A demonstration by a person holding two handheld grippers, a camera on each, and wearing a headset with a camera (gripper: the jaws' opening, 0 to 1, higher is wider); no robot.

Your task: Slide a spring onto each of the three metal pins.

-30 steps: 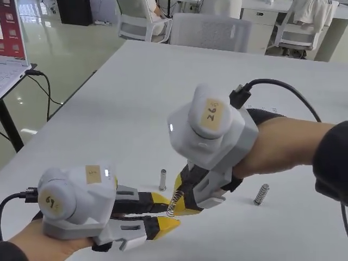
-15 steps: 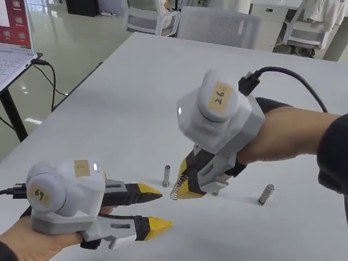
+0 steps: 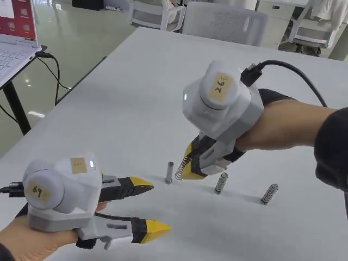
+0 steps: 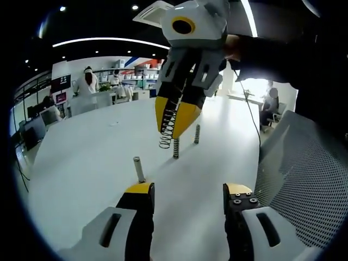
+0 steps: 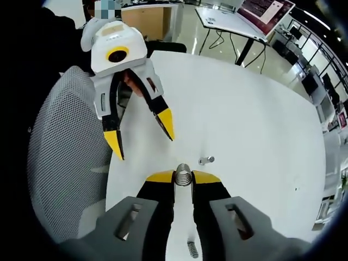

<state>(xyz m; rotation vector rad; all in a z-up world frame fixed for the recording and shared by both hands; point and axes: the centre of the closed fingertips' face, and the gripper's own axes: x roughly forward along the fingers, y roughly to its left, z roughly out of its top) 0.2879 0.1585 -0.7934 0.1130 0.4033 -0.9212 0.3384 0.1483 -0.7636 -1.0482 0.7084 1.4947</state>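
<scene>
The setting is an open-plan office or laboratory workroom. A large white table [image 3: 125,81] serves as the workbench. Beyond its far edge stand grey mesh office chairs [image 3: 225,24]. To the left of the table, a side desk [image 3: 22,68] carries an open laptop [image 3: 16,27], with a black cable [image 3: 56,81] trailing toward a glossy floor [image 3: 87,32]. In the left gripper view, linear ceiling lights [image 4: 109,41] run above the table, and people [image 4: 87,81] stand beyond its far end near a wall screen [image 4: 60,98].

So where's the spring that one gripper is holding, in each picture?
Head view: spring at centre, held by the right gripper.
Left gripper view: spring upper middle, hanging from yellow jaws.
Right gripper view: spring lower centre, between its own jaws.
Shared landmark: the bare metal pin close by.
</scene>
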